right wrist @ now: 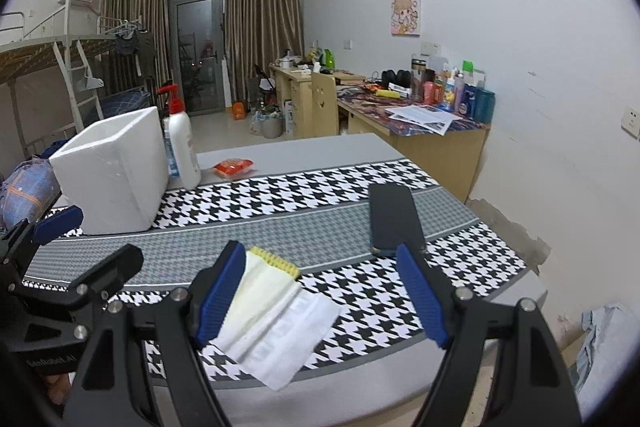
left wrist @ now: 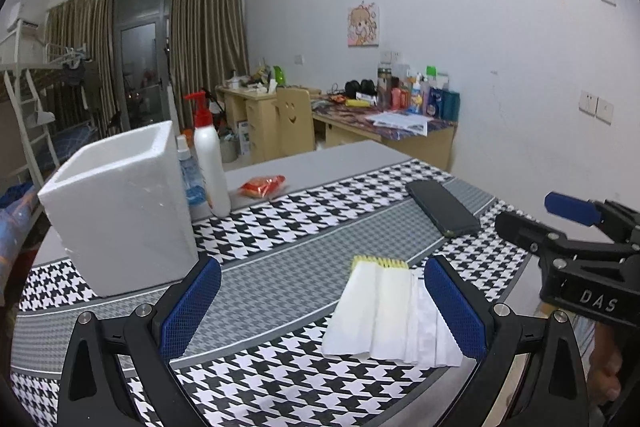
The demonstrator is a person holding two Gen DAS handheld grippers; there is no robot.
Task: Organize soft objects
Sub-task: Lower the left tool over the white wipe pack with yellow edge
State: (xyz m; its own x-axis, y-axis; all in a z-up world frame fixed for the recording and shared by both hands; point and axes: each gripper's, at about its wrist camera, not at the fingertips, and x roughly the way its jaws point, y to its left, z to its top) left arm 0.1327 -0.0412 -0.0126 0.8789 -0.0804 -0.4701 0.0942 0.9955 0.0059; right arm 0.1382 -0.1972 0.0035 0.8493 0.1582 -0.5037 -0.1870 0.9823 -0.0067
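Both the left tool (left wrist: 322,301) and the right tool (right wrist: 320,293) are hovering spread wide over the white folded cloth (right wrist: 276,319), which is lying flat on the bench (right wrist: 304,151) near the phone (right wrist: 394,219).

left tongs (left wrist: 322,301): black frame; blue ribbed pads; silver screws | right tongs (right wrist: 320,297): same; "DAS" lettering

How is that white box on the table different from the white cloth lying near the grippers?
The foam box stands upright, tall and stiff with an open top; the cloth lies flat and thin on the patterned mat. The box is plain white all over, while the cloth has a yellow fringe at its far end. The box sits toward the left by the bottles; the cloth lies close in front. Both are mostly white and neither is held.
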